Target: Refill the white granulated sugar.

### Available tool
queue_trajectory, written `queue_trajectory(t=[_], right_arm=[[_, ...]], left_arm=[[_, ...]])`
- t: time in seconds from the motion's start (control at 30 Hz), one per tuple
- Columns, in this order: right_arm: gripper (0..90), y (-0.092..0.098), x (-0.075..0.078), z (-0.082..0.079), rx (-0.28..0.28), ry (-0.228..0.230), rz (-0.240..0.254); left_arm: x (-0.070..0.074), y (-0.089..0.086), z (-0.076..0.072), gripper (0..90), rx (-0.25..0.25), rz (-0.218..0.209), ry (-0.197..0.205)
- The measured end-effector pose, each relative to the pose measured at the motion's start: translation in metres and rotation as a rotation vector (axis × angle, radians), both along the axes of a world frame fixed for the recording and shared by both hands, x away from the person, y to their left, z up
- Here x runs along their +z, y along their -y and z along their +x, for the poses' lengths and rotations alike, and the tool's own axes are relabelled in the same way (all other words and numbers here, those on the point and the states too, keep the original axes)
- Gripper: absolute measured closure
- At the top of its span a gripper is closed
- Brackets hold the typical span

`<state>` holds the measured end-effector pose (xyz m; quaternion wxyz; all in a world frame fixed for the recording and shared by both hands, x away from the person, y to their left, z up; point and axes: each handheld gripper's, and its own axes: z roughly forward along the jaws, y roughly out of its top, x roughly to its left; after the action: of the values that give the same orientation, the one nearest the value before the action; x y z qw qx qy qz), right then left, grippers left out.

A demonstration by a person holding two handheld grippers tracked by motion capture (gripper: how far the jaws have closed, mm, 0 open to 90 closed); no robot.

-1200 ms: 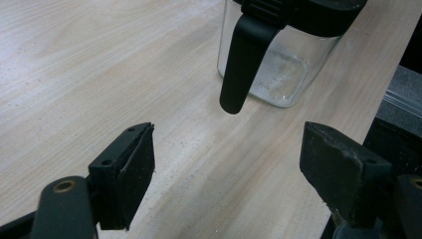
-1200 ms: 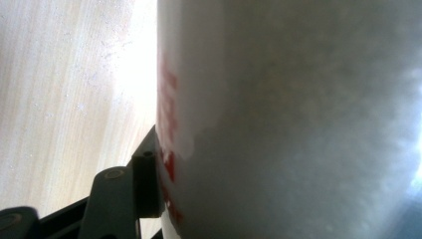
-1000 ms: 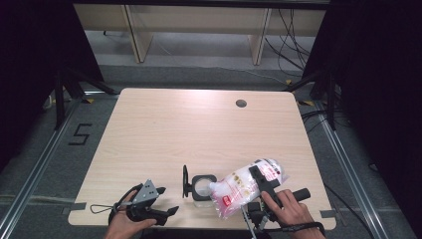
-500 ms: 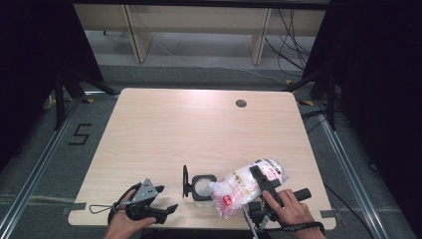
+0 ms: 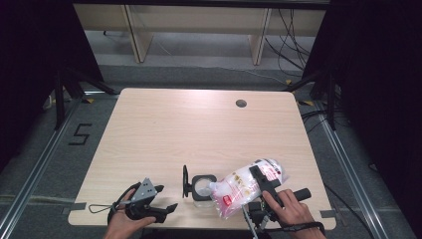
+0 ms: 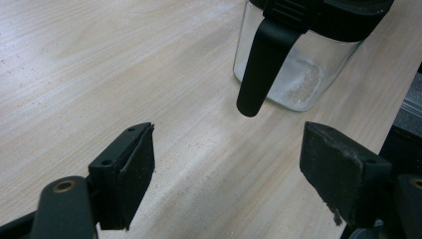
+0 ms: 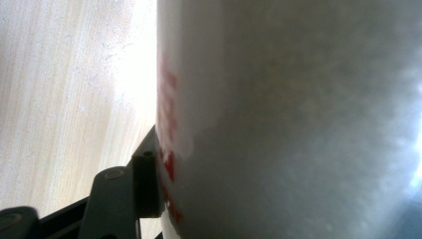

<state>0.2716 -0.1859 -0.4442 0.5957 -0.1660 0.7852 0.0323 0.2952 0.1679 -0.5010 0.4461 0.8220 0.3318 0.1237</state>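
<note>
Nothing has shifted since a second ago: the right gripper (image 5: 259, 185) still clenches the tilted bag (image 5: 244, 186), its mouth seemingly over the glass jar (image 5: 203, 188), while the left gripper (image 5: 161, 199) rests with fingers released on the desk (image 5: 199, 129).

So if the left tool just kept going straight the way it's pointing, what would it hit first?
Probably the black hanging latch of the clear glass jar, which lies ahead between the open left tool's jaws, with bare light wooden table before it; depth is hard to judge.
</note>
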Motion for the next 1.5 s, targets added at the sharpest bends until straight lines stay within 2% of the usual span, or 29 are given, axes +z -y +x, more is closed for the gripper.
queue_trajectory(t=[0.07, 0.1, 0.13, 0.23, 0.33, 0.47, 0.57, 0.6, 0.67, 0.7, 0.73, 0.77, 0.8, 0.83, 0.87, 0.9, 0.97, 1.0, 1.07, 1.17, 1.2, 1.23, 1.33, 1.4, 1.43, 1.5], right_arm=[[40.7, -0.0001, 0.0002, 0.0, 0.0, 0.0, -0.001], [40.7, -0.0001, 0.0002, -0.0001, -0.001, 0.002, -0.002], [40.7, -0.0001, 0.0004, -0.0001, -0.001, 0.002, -0.003], [40.7, -0.0002, 0.0005, -0.0001, 0.0, 0.004, -0.003], [40.7, 0.0006, -0.0009, -0.0014, -0.019, -0.005, 0.01], [40.7, 0.0003, 0.0003, -0.0024, -0.033, -0.019, -0.001], [40.7, 0.0005, 0.0003, -0.0021, -0.023, -0.005, 0.003], [40.7, 0.0008, 0.0, -0.0019, -0.018, 0.0, 0.007], [40.7, -0.0002, 0.0032, -0.0005, 0.007, 0.015, -0.038], [40.8, 0.0011, 0.0007, -0.0013, -0.012, 0.003, -0.005], [40.7, 0.001, 0.0008, -0.0012, -0.012, 0.007, -0.005], [40.8, 0.001, 0.0005, -0.0009, -0.008, 0.008, -0.001], [40.8, 0.001, 0.0006, -0.0008, -0.007, 0.008, -0.002], [40.7, 0.001, 0.0017, -0.0016, -0.018, -0.002, -0.013], [40.8, 0.0015, 0.0009, -0.002, -0.023, -0.006, -0.001], [40.7, 0.0002, 0.004, -0.0009, 0.005, 0.018, -0.03], [40.8, 0.0002, 0.0044, -0.0016, -0.006, 0.013, -0.029], [40.8, 0.0001, 0.0048, -0.0016, -0.001, 0.019, -0.033], [40.8, 0.0002, 0.0051, -0.0027, -0.015, 0.007, -0.039], [40.8, -0.0001, 0.0049, -0.0026, -0.011, 0.019, -0.044], [40.8, 0.001, 0.0027, -0.0027, -0.011, 0.02, -0.014], [40.8, 0.0011, 0.0027, -0.0029, -0.012, 0.023, -0.01], [40.8, 0.0008, 0.0035, -0.004, -0.025, 0.012, -0.016], [40.8, 0.0002, 0.0055, -0.0029, 0.002, 0.033, -0.034], [40.8, 0.0007, 0.0045, -0.0027, -0.002, 0.026, -0.023], [40.8, 0.0007, 0.0045, -0.0028, -0.005, 0.026, -0.029]], left_arm=[[-0.0003, -0.0002, 0.0001, 21.3, 0.0, -0.005, 0.003], [0.0001, -0.0013, 0.0011, 21.3, -0.015, 0.008, 0.015], [-0.0004, -0.0005, 0.001, 21.3, -0.008, -0.005, 0.016], [-0.0004, -0.0005, 0.0012, 21.3, -0.009, -0.004, 0.016], [-0.0001, -0.0014, 0.0014, 21.3, -0.017, 0.01, 0.017], [-0.0001, -0.0018, 0.0019, 21.3, -0.015, 0.012, 0.017], [-0.0006, -0.0009, 0.0017, 21.3, -0.016, 0.004, 0.014], [0.0002, -0.0024, 0.0023, 21.3, -0.031, 0.03, 0.013], [0.0006, -0.0013, 0.0016, 21.3, -0.017, 0.022, -0.001], [-0.0001, 0.0003, 0.0013, 21.3, -0.007, -0.002, 0.001], [-0.0005, 0.001, 0.0012, 21.3, -0.003, -0.014, 0.004], [-0.0003, 0.0006, 0.0014, 21.3, -0.006, -0.009, 0.005], [0.0009, -0.0018, 0.0023, 21.3, -0.026, 0.026, 0.005], [0.0007, -0.0017, 0.0023, 21.3, -0.024, 0.025, 0.007], [0.0005, -0.0019, 0.0027, 21.3, -0.028, 0.028, 0.009], [0.0006, -0.0019, 0.0026, 21.3, -0.027, 0.027, 0.008], [0.0003, -0.0021, 0.0028, 21.3, -0.027, 0.023, 0.015], [-0.0001, -0.0012, 0.0017, 21.3, -0.01, 0.009, -0.003], [-0.0002, -0.0011, 0.0016, 21.3, -0.007, 0.009, 0.002], [-0.0002, -0.0011, 0.0018, 21.3, -0.01, 0.009, -0.003], [-0.0002, -0.0011, 0.0017, 21.3, -0.011, 0.01, -0.003], [-0.0001, -0.0011, 0.0017, 21.3, -0.011, 0.009, -0.003], [-0.0002, -0.0011, 0.0018, 21.3, -0.008, 0.007, -0.003], [-0.0001, -0.0012, 0.0017, 21.3, -0.009, 0.008, -0.003], [-0.0001, -0.0011, 0.0017, 21.3, -0.009, 0.008, -0.003], [-0.0002, -0.0009, 0.0017, 21.3, -0.006, 0.007, 0.002]])
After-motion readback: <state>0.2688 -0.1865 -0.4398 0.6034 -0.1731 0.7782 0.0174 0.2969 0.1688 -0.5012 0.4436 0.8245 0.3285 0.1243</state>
